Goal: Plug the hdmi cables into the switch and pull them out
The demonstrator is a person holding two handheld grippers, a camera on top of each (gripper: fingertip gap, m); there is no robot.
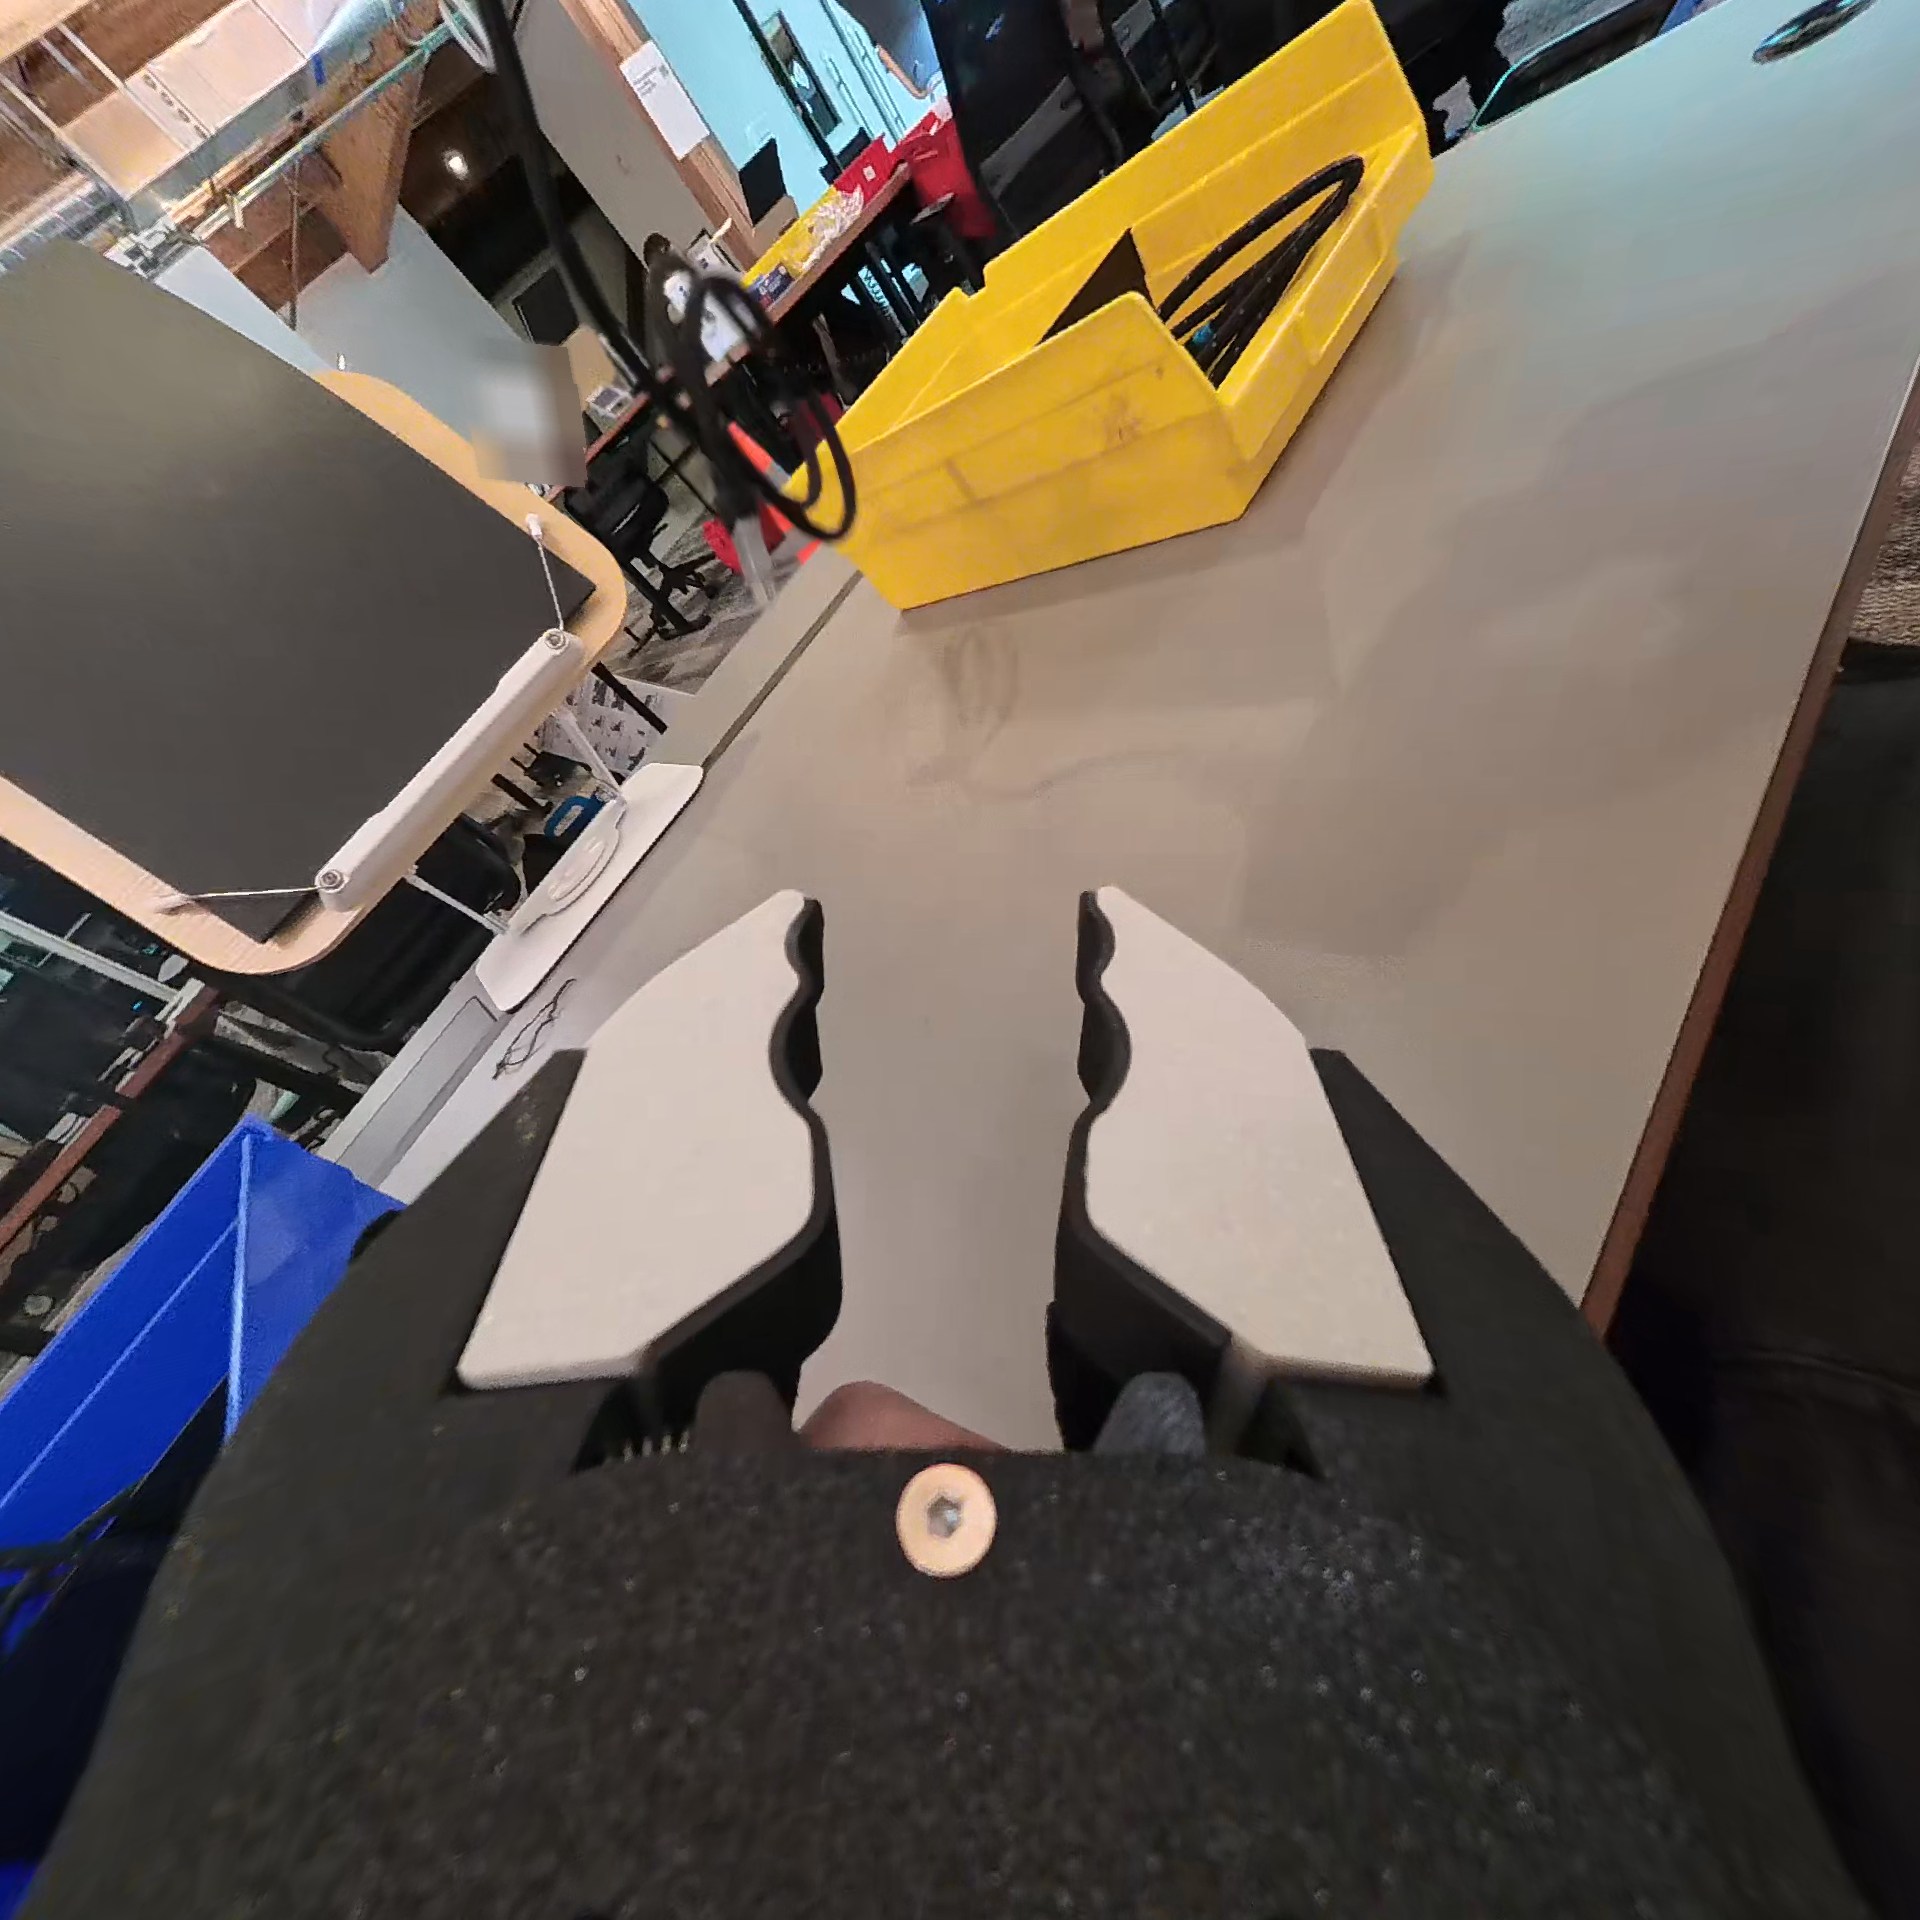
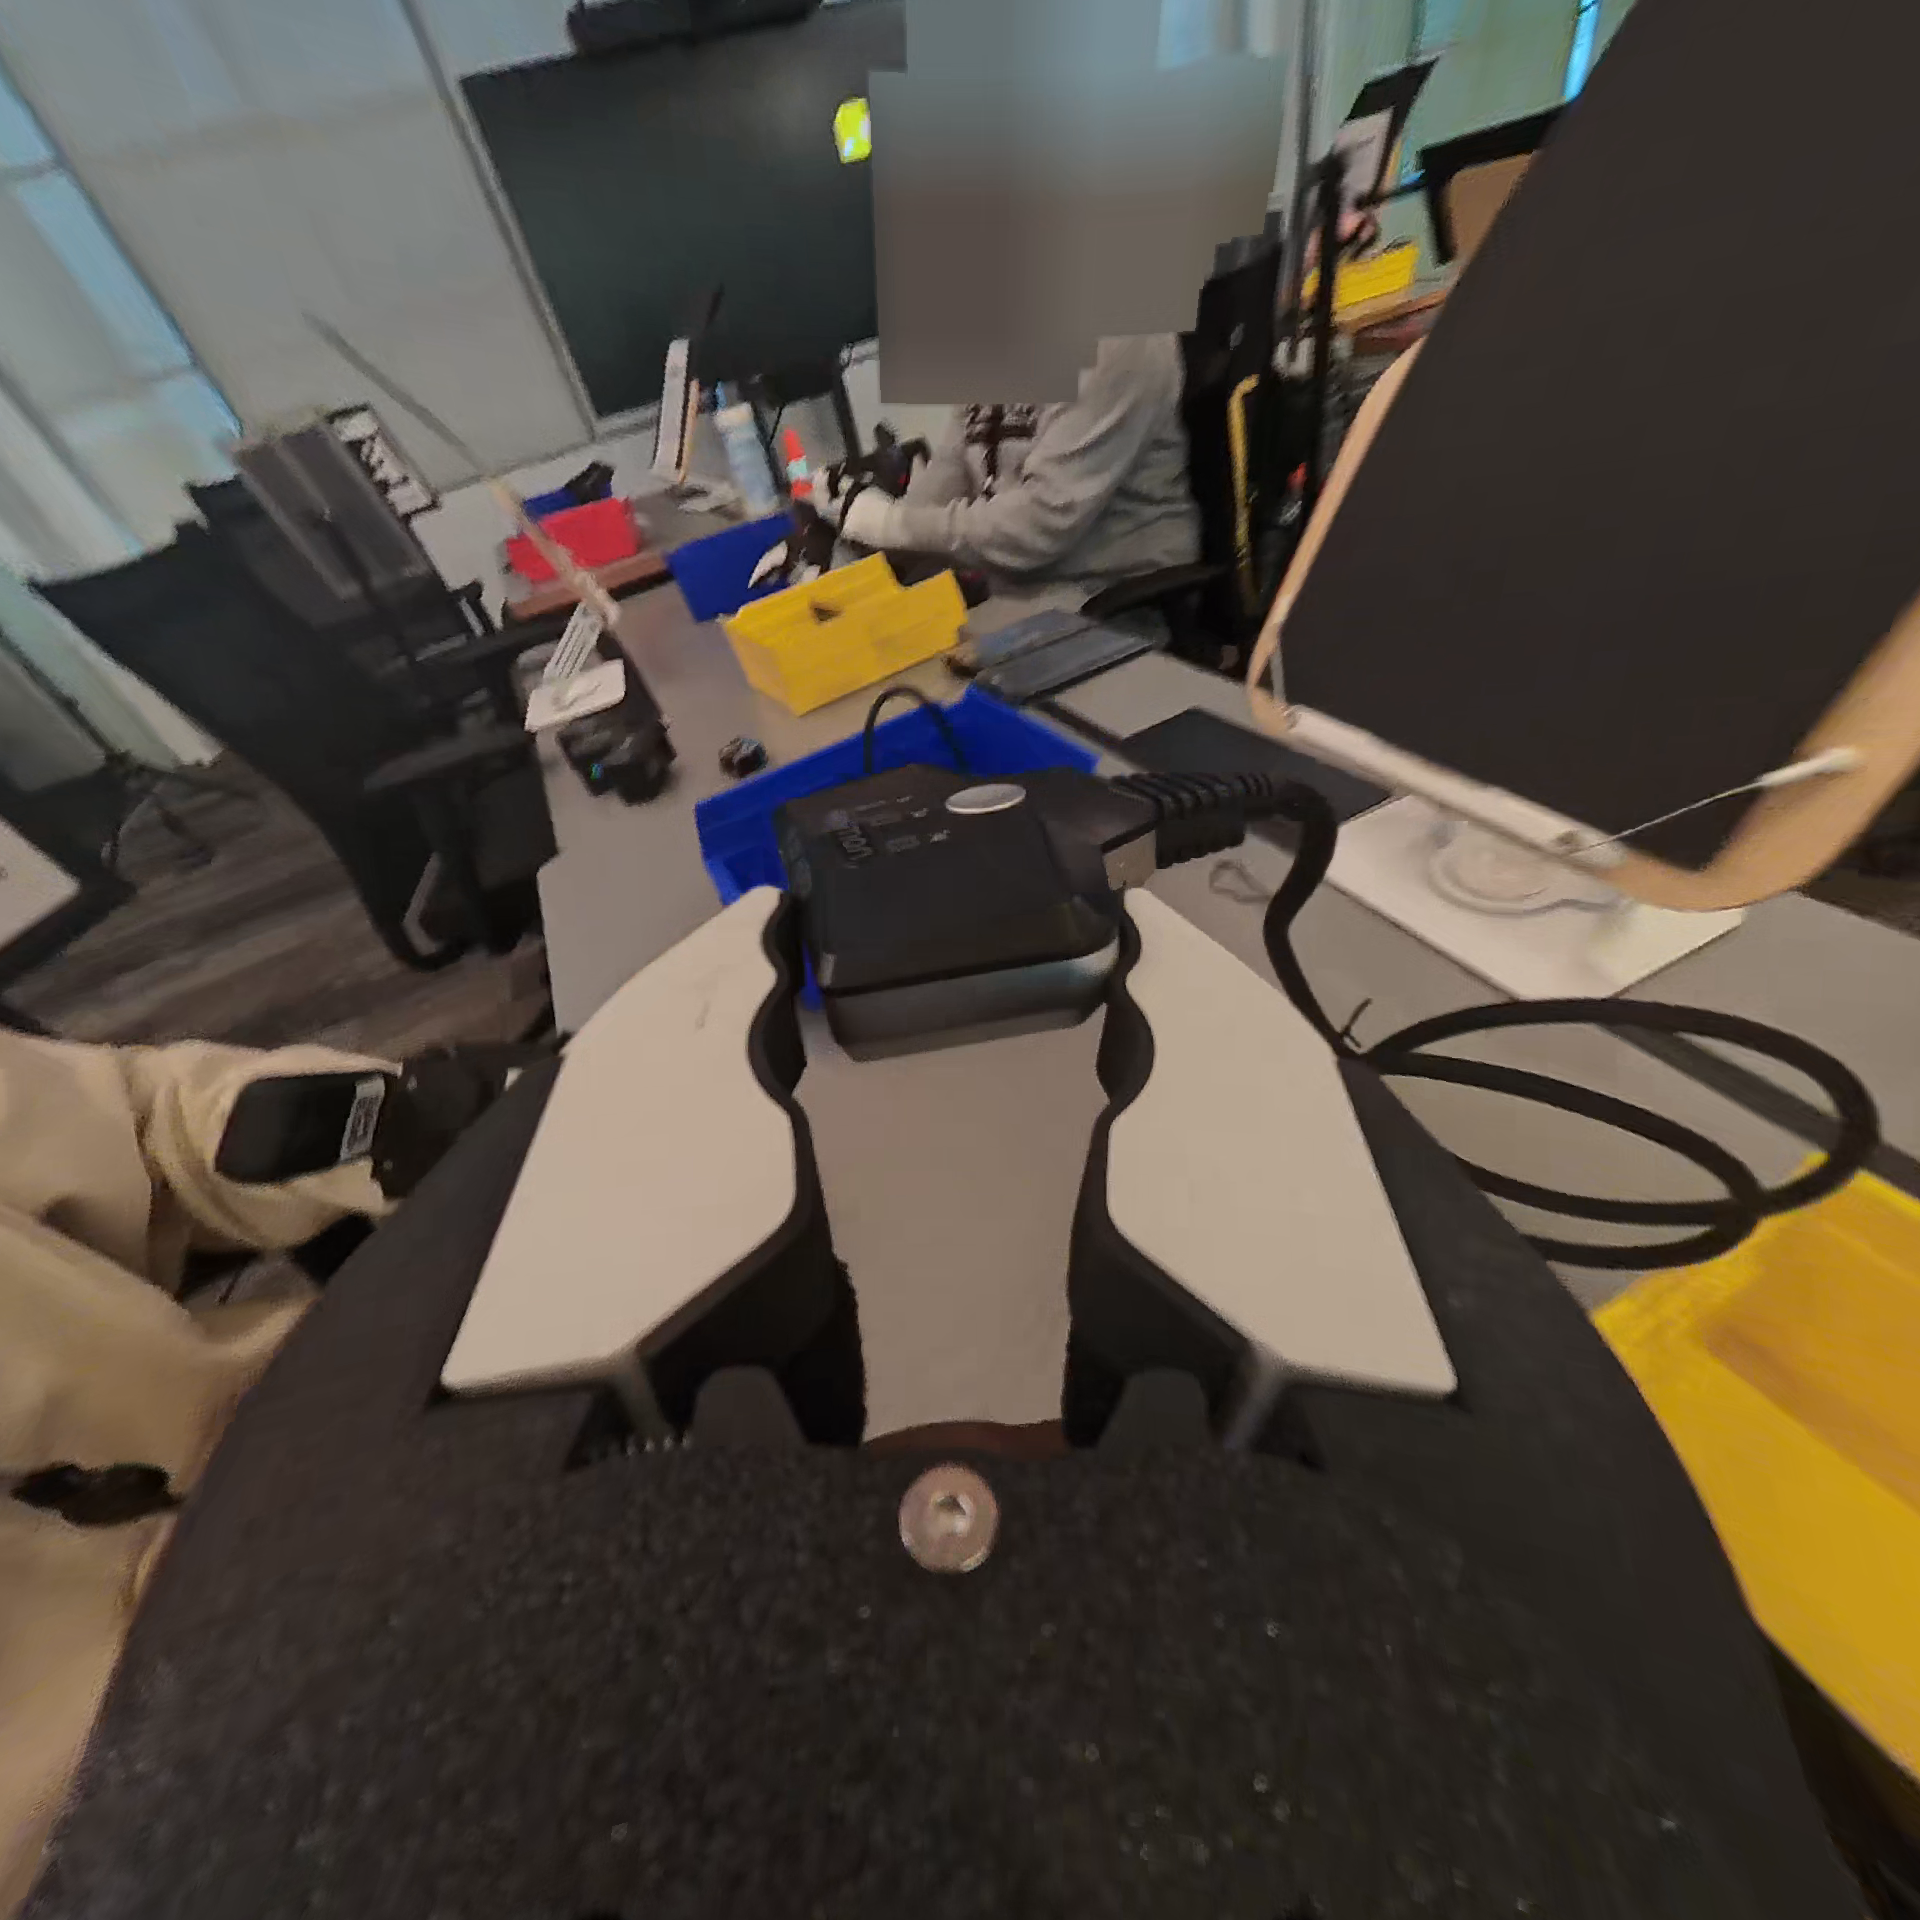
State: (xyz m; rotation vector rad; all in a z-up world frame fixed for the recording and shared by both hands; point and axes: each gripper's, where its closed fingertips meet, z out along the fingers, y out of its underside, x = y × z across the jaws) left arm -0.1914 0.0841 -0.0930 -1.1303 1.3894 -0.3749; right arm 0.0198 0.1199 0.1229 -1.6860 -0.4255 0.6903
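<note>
Two grippers: your right gripper (image 2: 951, 961) fingers squeeze the switch (image 2: 940, 904), one cable (image 2: 1288, 904) plugged in. Your left gripper (image 1: 951, 935) fingers gape over the bench (image 1: 1351, 675).

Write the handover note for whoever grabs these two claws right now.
Left claw: open, empty, over bare table.
Right claw: shut on the black switch, held above the table.
One black cable has its plug at the switch's side, seemingly inserted; its slack loops by the near yellow bin.
More cables lie in that yellow bin.
Left: plug in the others, then pull all out.
</note>
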